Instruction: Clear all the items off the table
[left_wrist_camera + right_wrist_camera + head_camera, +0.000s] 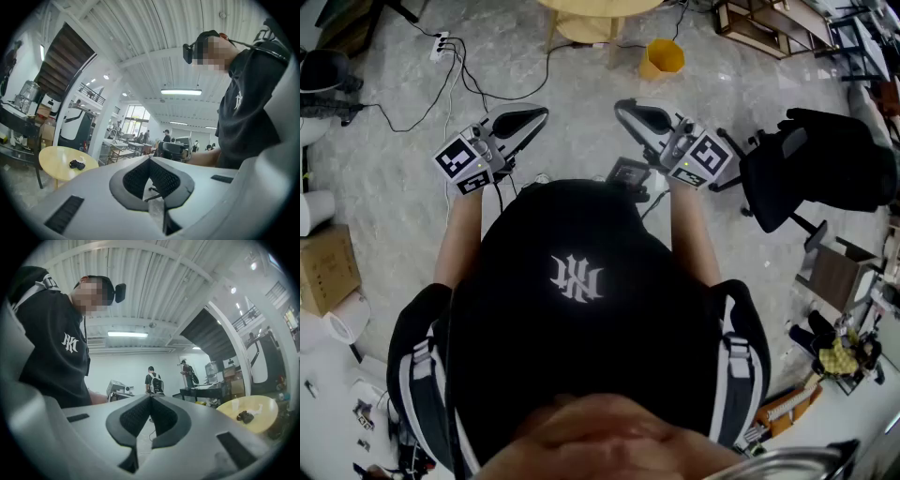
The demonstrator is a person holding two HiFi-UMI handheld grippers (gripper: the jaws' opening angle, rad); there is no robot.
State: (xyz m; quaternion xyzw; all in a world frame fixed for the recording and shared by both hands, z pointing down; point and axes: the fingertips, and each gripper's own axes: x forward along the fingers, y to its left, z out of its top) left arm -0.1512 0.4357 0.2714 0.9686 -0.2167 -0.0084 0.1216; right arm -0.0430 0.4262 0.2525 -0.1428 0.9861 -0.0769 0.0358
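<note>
Two handheld grippers, both empty, are held level in front of a person in a black cap (581, 309) on a grey floor. Far left in the head view: a cardboard box (326, 267) on the floor, and beyond it a white power strip (441, 44) with black cables. Next: the left gripper (525, 120), marker cube at its rear. In the left gripper view its fingers (133, 180) meet at the tips with nothing between them. That view also shows the round yellow tabletop (56, 159) well off to the left of the fingers. It carries a small black item (77, 164), far from the tips and untouched. Centre: in the head view only the near edge of the tabletop (600, 7) shows, at the top of the picture, ahead of both grippers and well apart from them. What lies on it cannot be seen from there. Next: the right gripper (637, 115), its fingers (126, 418) likewise closed tip to tip on nothing. In the right gripper view the tabletop (262, 423) sits far to the right of the fingers. On it are the black item (244, 416) and, just behind that, a white cup (235, 404). Right: a yellow bin (662, 58) on the floor beside the table legs, and a black office chair (811, 164) at the far right.
</note>
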